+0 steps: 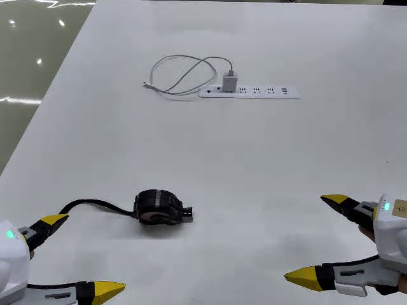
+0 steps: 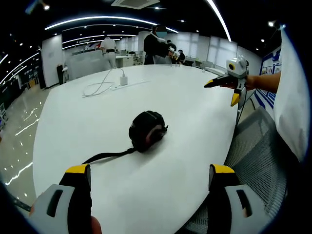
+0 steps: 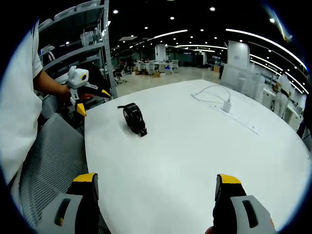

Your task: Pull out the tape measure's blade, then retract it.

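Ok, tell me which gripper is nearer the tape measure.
Left. The left gripper hovers beside the tape measure; the right gripper is farther off on its other side.

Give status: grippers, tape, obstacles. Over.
Left gripper, right gripper: open, empty. Black round tape measure on white table nearer left, blade in. White power strip far off, no obstacle.

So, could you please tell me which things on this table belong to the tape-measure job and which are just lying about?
For the job: tape measure, left gripper, right gripper.
Lying about: power strip, charger, cable.

Head view downward, gripper views share table point(image 1: 267, 159)
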